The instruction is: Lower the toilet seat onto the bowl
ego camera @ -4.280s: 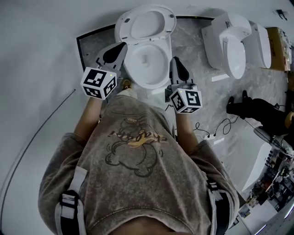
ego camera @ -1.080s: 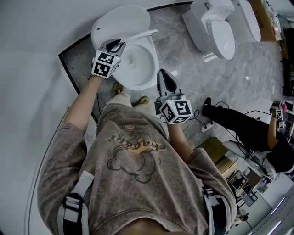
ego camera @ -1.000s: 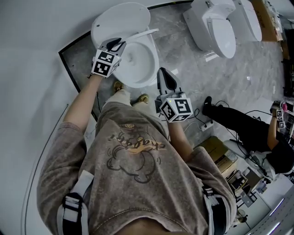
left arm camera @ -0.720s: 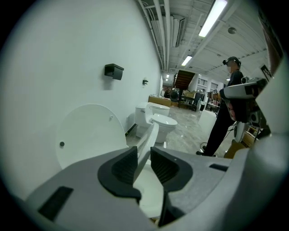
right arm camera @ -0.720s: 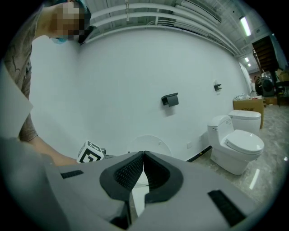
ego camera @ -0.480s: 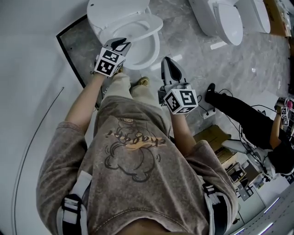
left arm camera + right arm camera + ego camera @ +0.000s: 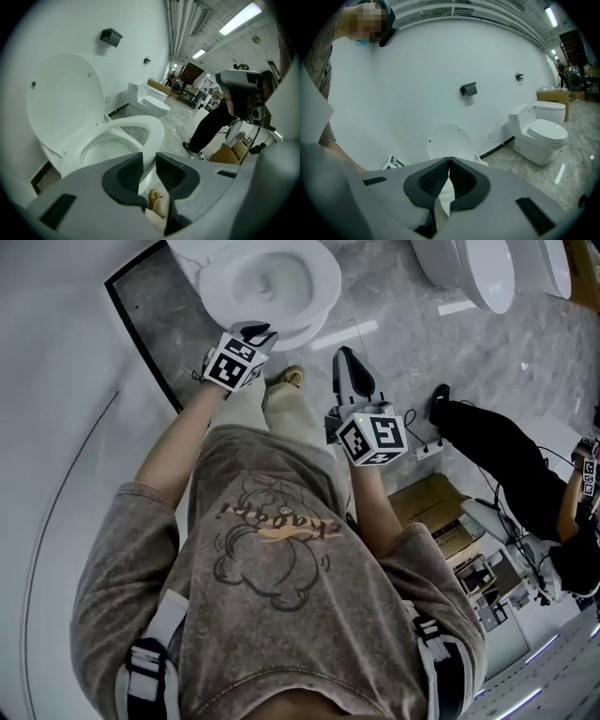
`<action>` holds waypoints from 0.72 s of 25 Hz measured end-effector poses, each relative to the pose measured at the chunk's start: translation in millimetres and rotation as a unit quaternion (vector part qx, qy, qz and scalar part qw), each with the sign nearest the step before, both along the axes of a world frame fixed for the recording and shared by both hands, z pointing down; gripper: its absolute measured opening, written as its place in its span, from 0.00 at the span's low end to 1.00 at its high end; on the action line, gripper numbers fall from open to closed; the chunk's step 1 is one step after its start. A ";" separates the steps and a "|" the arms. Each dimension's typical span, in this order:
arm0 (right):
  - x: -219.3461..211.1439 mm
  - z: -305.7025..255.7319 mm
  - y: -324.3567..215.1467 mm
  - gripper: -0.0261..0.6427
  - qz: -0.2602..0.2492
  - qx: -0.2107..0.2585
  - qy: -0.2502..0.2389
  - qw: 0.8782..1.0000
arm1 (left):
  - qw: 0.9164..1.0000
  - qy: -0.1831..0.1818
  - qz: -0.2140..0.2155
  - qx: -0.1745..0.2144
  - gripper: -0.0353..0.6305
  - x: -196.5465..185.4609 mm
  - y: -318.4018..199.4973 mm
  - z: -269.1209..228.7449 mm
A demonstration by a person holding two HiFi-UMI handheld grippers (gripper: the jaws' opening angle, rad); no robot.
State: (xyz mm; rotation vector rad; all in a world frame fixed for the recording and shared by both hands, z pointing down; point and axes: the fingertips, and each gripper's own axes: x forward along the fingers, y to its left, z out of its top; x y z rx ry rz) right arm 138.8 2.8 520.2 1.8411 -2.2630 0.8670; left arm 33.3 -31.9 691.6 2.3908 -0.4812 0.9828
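Observation:
The white toilet seat lies flat on the bowl, and the lid stands upright against the wall. My left gripper hangs just in front of the bowl's front rim, above my shoe. Its jaws stand a narrow gap apart with nothing between them. My right gripper is to the right of the bowl and apart from it, pointing at the wall. It is shut and empty, its tips meeting.
A second toilet stands to the right on the marble floor. A person in black crouches at the right near cables and a cardboard box. A dark strip edges the floor at the left.
The seat has gone from half raised to flat on the bowl. My left gripper came down and back to the bowl's front. The right gripper sank slightly.

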 end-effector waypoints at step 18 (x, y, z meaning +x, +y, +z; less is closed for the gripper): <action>-14.6 135.0 72.0 0.08 -0.021 -0.060 0.015 0.998 | 0.994 -0.067 0.014 -0.087 0.12 -0.8 97.5 219.2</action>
